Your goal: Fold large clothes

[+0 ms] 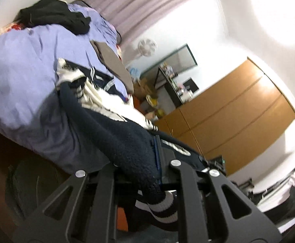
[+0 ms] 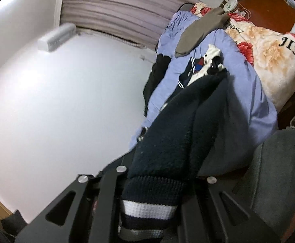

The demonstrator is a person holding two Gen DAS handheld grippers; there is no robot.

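Where claws meet, jacket (image 2: pixel 167 141) lengthwise bedward.

Bed surface: the lavender sheet (image 1: pixel 19 64) lies bare on the side toward the wall — open room there.
Far end: a black garment (image 1: pixel 54 18) and a grey-brown garment (image 2: pixel 198 32) lie heaped, blocking that end.
Middle: the navy fleece jacket (image 2: pixel 173 133) drapes from bed to both grippers, filling the space between.
Bed edge: a floral blanket (image 2: pixel 268 60) covers it — beside it, a dark chair (image 2: pixel 279 172) close by.
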